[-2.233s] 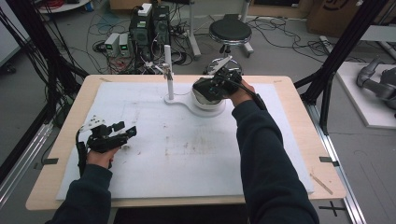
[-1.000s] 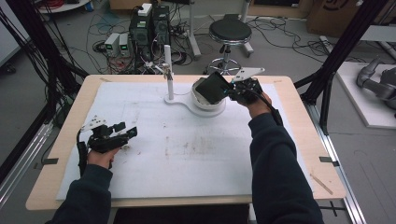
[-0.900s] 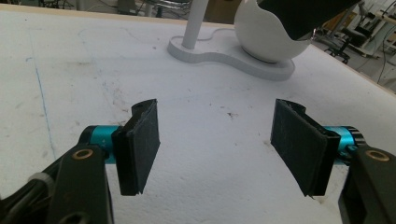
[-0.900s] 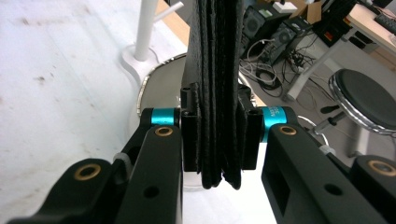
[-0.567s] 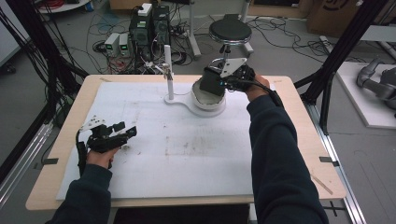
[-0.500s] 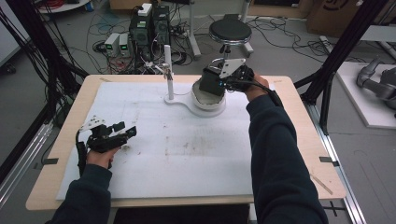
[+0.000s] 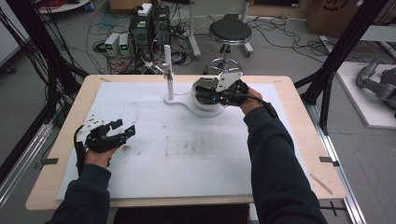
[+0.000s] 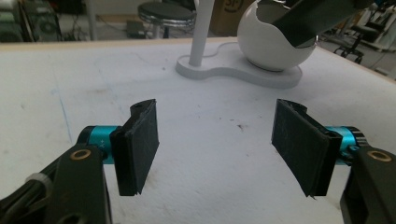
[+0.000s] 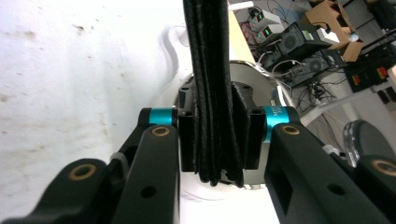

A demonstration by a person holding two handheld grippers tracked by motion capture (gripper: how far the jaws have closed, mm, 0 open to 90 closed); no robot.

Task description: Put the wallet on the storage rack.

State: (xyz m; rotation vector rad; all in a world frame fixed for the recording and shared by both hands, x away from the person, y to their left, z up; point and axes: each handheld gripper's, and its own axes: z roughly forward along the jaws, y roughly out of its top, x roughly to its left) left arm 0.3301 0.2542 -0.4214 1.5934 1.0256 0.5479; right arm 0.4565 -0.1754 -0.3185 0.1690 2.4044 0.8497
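Observation:
A flat black layered piece point(image 9: 210, 56) is clamped upright between the jaws of my right gripper point(image 9: 215, 140), which is shut on it. In the high view that right gripper point(image 7: 208, 92) hovers over a round white bowl point(image 7: 211, 106) at the table's far middle, with the black piece point(image 7: 201, 87) at the bowl's top. In the left gripper view the black piece point(image 8: 313, 18) reaches into the open top of the white bowl point(image 8: 275, 46). My left gripper point(image 7: 123, 129) rests low at the table's left, open with nothing between its pads point(image 8: 140, 140).
The bowl sits on a white figure-eight base point(image 7: 180, 100) that also carries a thin white post point(image 7: 169, 74). A white mat point(image 7: 187, 154) with dark smudges covers the wooden table point(image 7: 306, 140). A stool point(image 7: 229, 32) and electronics point(image 7: 149, 28) stand beyond the far edge.
My right gripper has carried the black piece around the bowl, turned it, and brought it lower and to the left onto the bowl's top. The left gripper has stayed put.

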